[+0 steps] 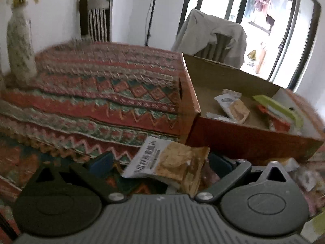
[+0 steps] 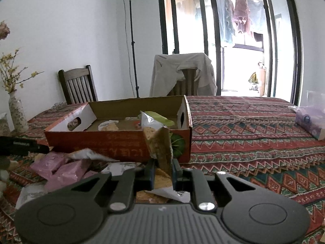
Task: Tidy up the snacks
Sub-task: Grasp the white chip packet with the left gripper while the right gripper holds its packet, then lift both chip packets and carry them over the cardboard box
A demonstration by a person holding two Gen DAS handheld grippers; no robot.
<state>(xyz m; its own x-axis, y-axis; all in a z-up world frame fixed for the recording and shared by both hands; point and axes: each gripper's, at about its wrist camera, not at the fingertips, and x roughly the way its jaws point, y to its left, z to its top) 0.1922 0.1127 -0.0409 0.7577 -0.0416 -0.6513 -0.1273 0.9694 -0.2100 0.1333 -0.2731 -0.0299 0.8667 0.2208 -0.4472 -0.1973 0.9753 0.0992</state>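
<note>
A red cardboard box [image 1: 249, 140] stands on the patterned tablecloth and holds several snack packets, one cracker packet [image 1: 233, 105] and a green one [image 1: 278, 107]. My left gripper [image 1: 162, 162] is open, with a white and tan cracker packet [image 1: 172, 160] lying between its fingers in front of the box. In the right wrist view the same box [image 2: 121, 142] is straight ahead. My right gripper [image 2: 162, 170] is shut on an upright cracker packet [image 2: 160, 142], held just before the box's front wall.
Pink packets [image 2: 61, 166] and other wrappers lie on the cloth left of the right gripper. A flower vase [image 1: 19, 40] stands at the table's left. A purple tissue pack [image 2: 310, 122] lies far right. Two chairs [image 2: 78, 87] stand behind the table.
</note>
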